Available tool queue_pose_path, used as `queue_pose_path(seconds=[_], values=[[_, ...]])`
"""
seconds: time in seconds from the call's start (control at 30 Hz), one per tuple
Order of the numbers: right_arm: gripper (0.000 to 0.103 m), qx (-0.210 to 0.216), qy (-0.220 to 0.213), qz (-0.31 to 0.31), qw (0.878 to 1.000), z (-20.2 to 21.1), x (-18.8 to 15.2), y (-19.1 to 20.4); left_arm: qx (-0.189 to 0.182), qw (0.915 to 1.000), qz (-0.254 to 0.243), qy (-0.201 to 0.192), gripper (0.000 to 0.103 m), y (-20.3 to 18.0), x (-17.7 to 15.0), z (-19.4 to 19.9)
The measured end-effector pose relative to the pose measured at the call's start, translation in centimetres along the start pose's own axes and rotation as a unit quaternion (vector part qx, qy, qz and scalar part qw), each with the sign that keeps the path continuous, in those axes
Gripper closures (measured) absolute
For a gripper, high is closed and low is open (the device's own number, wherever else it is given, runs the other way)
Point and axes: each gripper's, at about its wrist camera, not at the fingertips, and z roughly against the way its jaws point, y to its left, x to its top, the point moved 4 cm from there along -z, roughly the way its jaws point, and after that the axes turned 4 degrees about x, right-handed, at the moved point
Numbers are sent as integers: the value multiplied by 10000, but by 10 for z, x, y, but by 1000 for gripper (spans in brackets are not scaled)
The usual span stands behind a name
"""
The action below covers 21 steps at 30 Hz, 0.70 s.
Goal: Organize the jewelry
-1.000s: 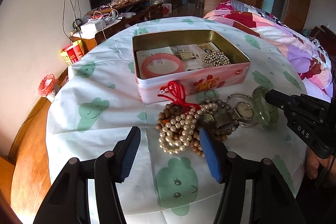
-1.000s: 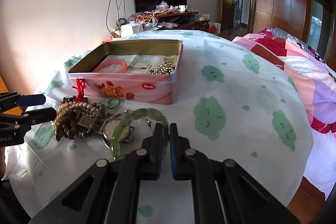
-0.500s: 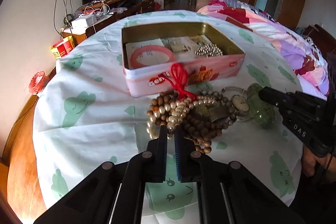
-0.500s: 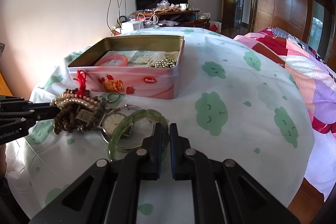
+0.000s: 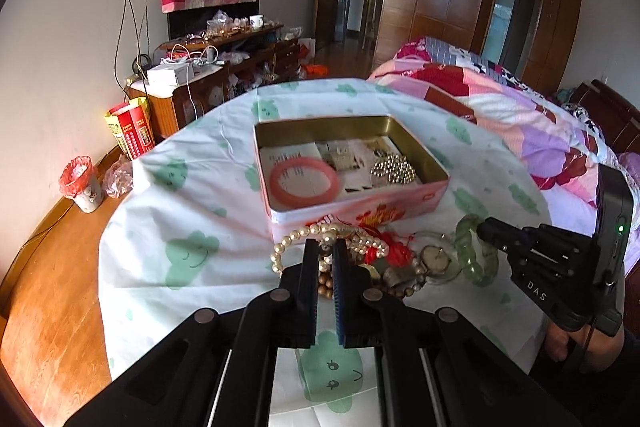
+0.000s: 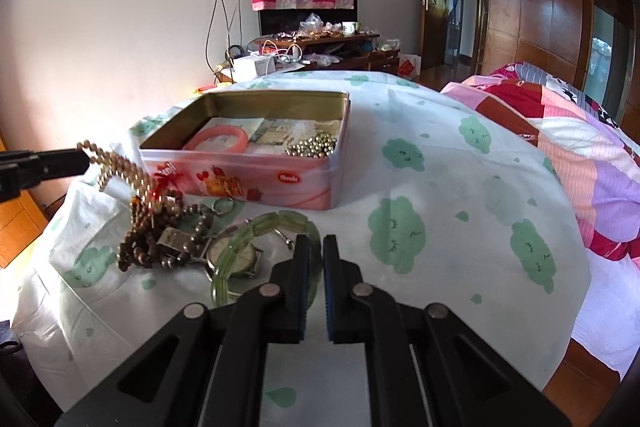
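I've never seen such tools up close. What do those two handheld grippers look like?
Both the left gripper and the right gripper are matte black plastic with round silver rivets and blue-lined jaws. In the left view, the right one carries white lettering "DAS" and a small green light.

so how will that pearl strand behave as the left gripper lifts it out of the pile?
Likely floppy: the pearl strand already drapes in a loose curve from the left gripper. It may drag neighbours, since it runs down into the brown bead bracelets and red tassel. Round beads could slip between the fingers.
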Motion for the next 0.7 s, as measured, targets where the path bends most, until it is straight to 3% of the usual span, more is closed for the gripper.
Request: queue_pose_path(seconds=[0.43, 0.5, 0.57, 0.67, 0.7], values=[[94, 4, -220, 59, 9997, 13, 10, 4, -188, 9988, 58, -451, 98, 0, 19, 33], [94, 13, -206, 61, 9998, 11, 10, 4, -166, 9987, -111, -469, 98, -5, 18, 31], [94, 20, -176, 71, 9998, 9, 9, 4, 30, 9992, -359, -167, 98, -10, 7, 7], [94, 50, -137, 82, 9999, 7, 7, 6, -304, 9983, -24, 499, 98, -3, -15, -31], [94, 56, -127, 96, 9999, 7, 6, 7, -230, 9979, -13, 600, 98, -1, -20, -40]])
